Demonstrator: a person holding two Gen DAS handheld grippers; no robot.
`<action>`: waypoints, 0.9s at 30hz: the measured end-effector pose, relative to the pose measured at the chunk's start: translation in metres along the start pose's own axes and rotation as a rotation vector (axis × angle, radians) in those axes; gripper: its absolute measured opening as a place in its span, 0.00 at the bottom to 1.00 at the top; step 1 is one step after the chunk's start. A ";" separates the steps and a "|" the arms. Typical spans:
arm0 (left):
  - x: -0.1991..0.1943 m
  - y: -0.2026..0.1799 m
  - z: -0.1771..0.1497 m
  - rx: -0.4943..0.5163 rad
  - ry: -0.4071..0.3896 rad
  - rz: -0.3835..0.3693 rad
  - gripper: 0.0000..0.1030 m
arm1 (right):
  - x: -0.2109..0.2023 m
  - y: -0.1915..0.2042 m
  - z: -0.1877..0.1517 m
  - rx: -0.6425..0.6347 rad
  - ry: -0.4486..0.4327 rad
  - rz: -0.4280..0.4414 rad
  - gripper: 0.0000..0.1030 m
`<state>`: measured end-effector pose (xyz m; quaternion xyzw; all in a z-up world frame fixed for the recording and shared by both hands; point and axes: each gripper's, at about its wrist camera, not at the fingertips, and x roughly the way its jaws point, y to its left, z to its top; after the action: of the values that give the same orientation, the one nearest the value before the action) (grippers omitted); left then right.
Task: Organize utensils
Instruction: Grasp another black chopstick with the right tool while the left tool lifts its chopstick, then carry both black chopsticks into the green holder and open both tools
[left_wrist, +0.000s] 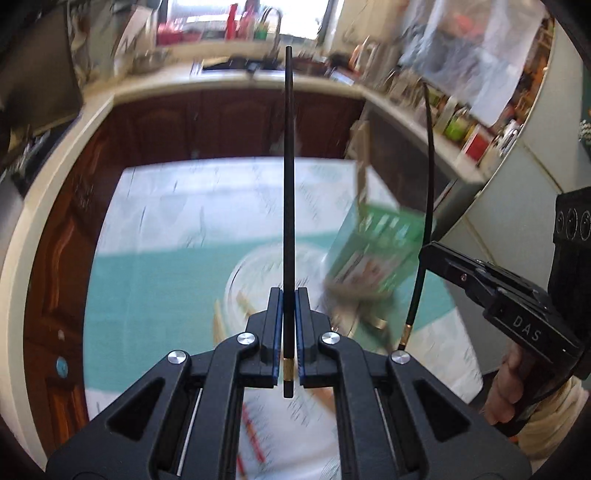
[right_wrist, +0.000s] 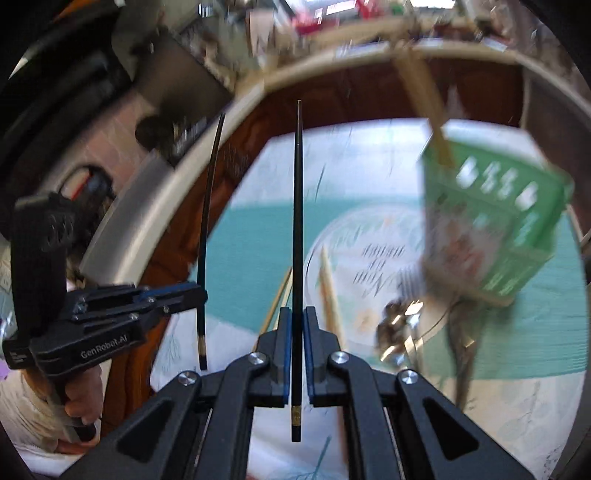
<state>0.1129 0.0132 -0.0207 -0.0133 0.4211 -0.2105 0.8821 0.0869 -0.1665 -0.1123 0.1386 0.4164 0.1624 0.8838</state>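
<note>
My left gripper (left_wrist: 289, 295) is shut on a black chopstick (left_wrist: 289, 184) with a gold band, held pointing forward above the table. My right gripper (right_wrist: 297, 314) is shut on a second black chopstick (right_wrist: 297, 221), also raised. Each sees the other: the right gripper (left_wrist: 424, 254) with its chopstick (left_wrist: 426, 184) at the right of the left wrist view, the left gripper (right_wrist: 199, 291) with its chopstick (right_wrist: 208, 221) at the left of the right wrist view. A green slotted utensil basket (right_wrist: 498, 214) stands on the table, holding a wooden utensil (right_wrist: 424, 96). Both views are motion-blurred.
A clear round plate (right_wrist: 369, 251) lies on the teal and white tablecloth (left_wrist: 155, 280) with wooden chopsticks (right_wrist: 330, 291) on it and metal spoons (right_wrist: 399, 325) at its edge. Red chopsticks (left_wrist: 253, 435) lie near me. Brown cabinets (left_wrist: 229, 122) and a cluttered counter (left_wrist: 443, 144) surround the table.
</note>
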 end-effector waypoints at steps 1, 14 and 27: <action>0.001 -0.013 0.014 -0.004 -0.025 -0.012 0.04 | -0.015 -0.004 0.008 -0.002 -0.077 -0.023 0.05; 0.072 -0.102 0.098 -0.041 -0.329 -0.064 0.04 | -0.063 -0.082 0.078 0.045 -0.561 -0.175 0.05; 0.171 -0.091 0.048 -0.057 -0.326 -0.066 0.04 | 0.002 -0.112 0.049 -0.134 -0.506 -0.158 0.06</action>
<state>0.2112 -0.1423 -0.0980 -0.0861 0.2777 -0.2225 0.9306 0.1456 -0.2728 -0.1258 0.0831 0.1800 0.0804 0.9768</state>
